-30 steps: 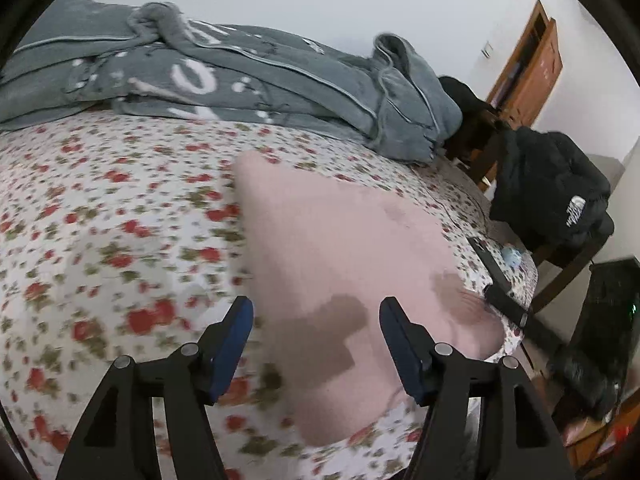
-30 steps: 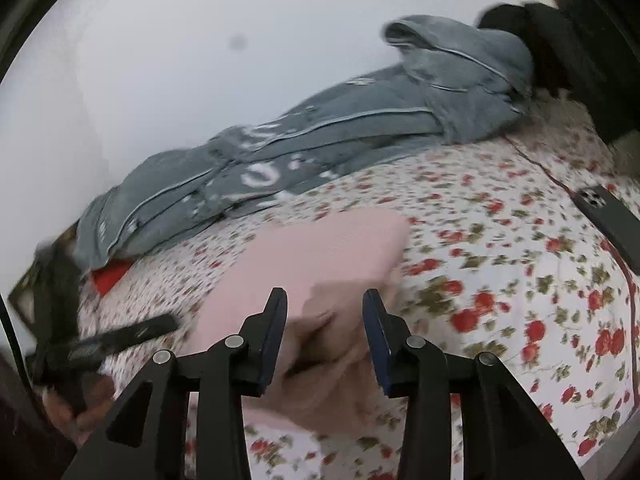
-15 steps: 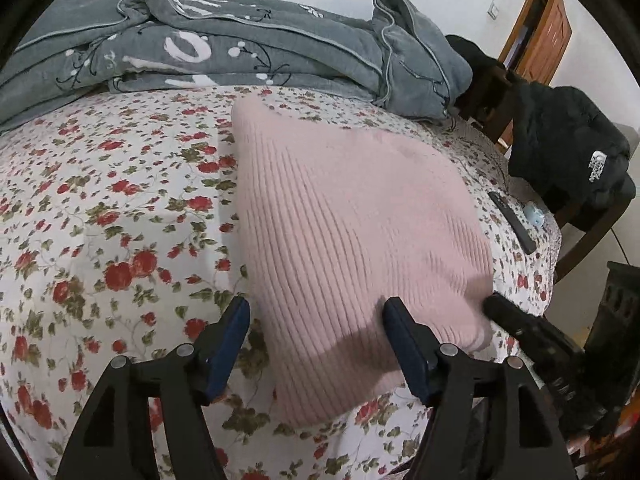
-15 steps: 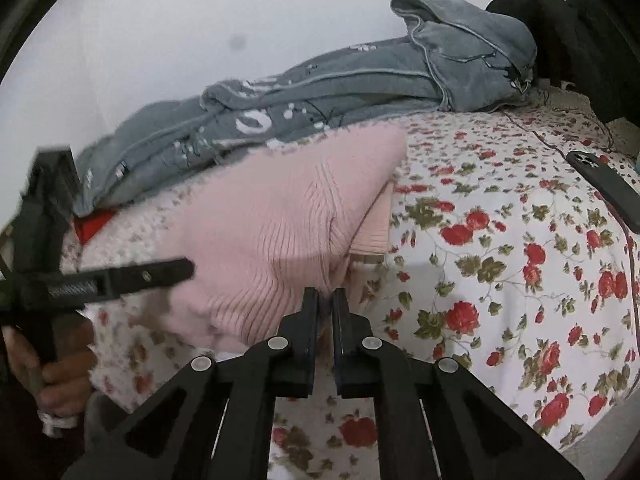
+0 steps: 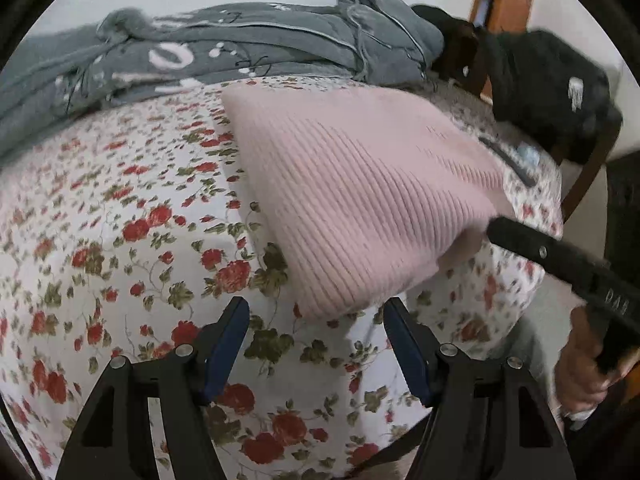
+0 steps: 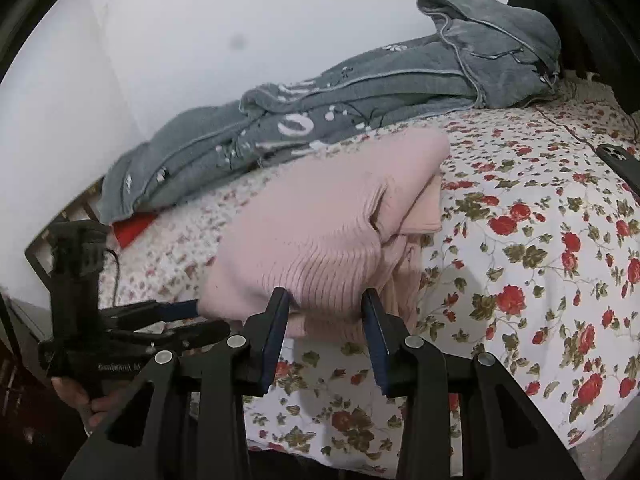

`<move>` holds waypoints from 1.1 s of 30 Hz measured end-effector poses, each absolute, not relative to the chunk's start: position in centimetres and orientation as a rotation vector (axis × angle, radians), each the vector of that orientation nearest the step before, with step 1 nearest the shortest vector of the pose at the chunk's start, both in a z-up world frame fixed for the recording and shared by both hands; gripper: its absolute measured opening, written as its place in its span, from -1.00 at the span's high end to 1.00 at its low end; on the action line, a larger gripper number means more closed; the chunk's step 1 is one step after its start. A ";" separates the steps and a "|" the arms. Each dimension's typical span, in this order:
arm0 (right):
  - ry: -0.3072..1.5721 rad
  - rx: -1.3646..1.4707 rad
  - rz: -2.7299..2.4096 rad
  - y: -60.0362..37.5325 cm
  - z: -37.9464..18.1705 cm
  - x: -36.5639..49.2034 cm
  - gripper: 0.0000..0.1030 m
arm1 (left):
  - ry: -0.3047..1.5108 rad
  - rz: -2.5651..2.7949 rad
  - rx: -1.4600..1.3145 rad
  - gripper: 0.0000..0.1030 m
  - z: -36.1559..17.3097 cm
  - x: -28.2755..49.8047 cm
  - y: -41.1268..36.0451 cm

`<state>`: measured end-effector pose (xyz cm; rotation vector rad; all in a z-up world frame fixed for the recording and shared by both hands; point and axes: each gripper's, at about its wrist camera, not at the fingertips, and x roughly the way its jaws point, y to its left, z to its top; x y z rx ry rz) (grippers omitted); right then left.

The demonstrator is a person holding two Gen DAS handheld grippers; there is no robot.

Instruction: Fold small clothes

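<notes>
Our pink sweater lies folded in a thick bundle on the bed, close to the bed's near edge. Most of the folding looks done to us. One side still looks messy, with loose layers sticking out, so a bit of tidying may be left. Our left tongs are spread apart and hold nothing, with the sweater's corner just ahead. Our right tongs have just been opening; the sweater's edge sits between them, but we think they are not squeezing it.
</notes>
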<state>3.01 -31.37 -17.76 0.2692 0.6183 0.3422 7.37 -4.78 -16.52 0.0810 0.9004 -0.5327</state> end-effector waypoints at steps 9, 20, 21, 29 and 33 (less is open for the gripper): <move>0.591 0.239 0.348 -31.9 -16.7 3.7 0.86 | 0.813 -0.525 0.045 0.64 -15.6 7.3 -4.9; 0.609 0.310 0.343 -33.9 -18.8 2.8 0.88 | 0.867 -0.567 -0.091 0.71 -17.2 7.5 -2.8; 0.623 0.305 0.348 -33.7 -18.9 2.9 0.85 | 0.874 -0.571 -0.091 0.66 -17.2 7.5 -2.8; 0.524 0.356 0.359 -34.4 -15.8 3.5 0.17 | 0.897 -0.577 -0.152 0.12 -17.1 7.5 0.2; 0.561 0.397 0.297 -34.6 -15.5 6.7 0.12 | 0.901 -0.574 -0.177 -0.04 -16.9 8.1 0.9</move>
